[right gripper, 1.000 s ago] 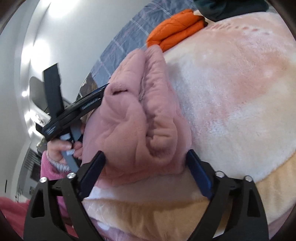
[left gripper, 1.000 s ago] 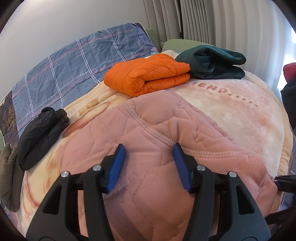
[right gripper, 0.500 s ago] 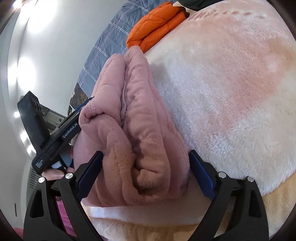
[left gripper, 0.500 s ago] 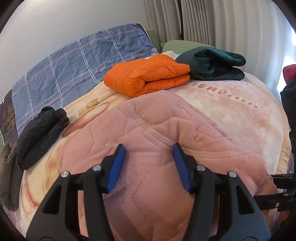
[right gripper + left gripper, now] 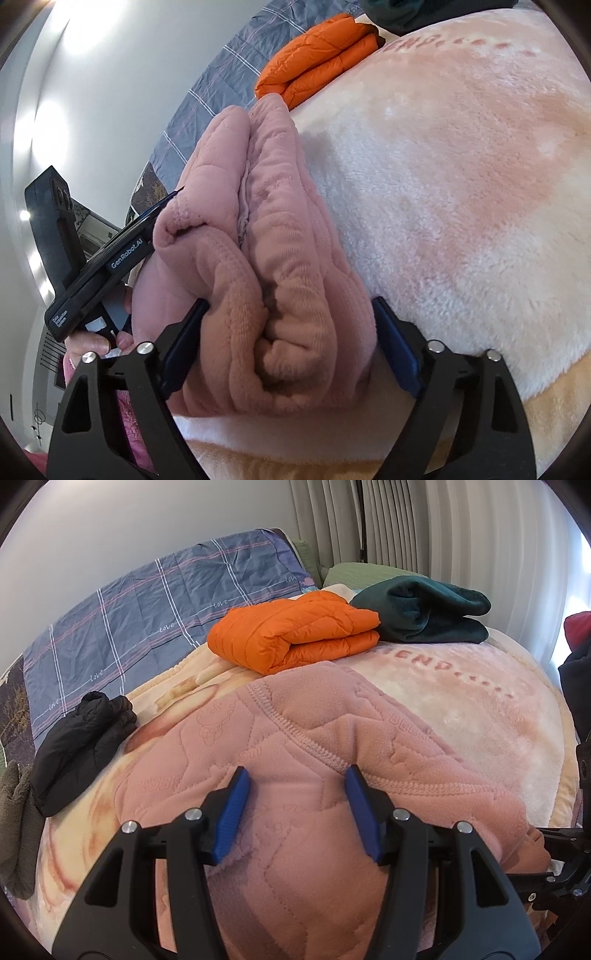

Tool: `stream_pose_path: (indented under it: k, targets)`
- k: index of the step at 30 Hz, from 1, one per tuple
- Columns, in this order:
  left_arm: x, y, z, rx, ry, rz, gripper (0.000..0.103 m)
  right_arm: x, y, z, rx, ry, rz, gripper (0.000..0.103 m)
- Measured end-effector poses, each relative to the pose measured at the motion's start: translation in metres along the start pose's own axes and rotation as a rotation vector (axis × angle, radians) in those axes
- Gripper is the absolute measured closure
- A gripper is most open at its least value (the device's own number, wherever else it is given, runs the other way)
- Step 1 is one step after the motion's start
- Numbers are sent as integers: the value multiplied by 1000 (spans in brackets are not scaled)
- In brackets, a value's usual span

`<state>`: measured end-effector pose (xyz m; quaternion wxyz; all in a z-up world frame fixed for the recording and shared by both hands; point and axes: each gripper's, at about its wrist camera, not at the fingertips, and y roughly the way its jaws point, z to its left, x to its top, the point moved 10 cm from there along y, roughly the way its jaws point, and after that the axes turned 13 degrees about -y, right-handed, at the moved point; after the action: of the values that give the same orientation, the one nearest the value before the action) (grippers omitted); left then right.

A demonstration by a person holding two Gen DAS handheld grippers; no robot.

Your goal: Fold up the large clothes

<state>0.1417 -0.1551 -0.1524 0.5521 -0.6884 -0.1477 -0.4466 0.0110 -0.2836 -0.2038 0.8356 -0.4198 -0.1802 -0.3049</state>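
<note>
The right gripper (image 5: 288,343) has edged in around the end of the folded pink garment (image 5: 266,258) on the blanket (image 5: 461,203) and its jaws are closing, pads seemingly not yet pressing; the left gripper (image 5: 297,812) rests half-open on the garment's top, pinching nothing; a lift probably follows.

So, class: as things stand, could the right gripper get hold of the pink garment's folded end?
Probably yes. The right gripper already straddles the pink garment, its jaws closing around the bundled end, with nothing else between them.
</note>
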Motion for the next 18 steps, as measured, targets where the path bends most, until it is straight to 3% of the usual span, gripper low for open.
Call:
stream_pose_path:
  k: [4,9,11,15,18]
  targets:
    - [1,0,-2,0,-2,-4,47,-5,-9,1,-15,4,-11,28]
    - [3,-6,2,-6,-10,-22,43,-7,-11,-1,-20,2,-4,30]
    - [12,-19,7,-8,-49,-49,21,-8,-12,-1,-19,-2,-5,30]
    - [20,-46,36,4,-136,-117,13,-11,-14,-2,-13,-7,-9,29]
    - [9,-46,67,10,-219,-93,9,-13,-14,-2,-15,-16,-13,29]
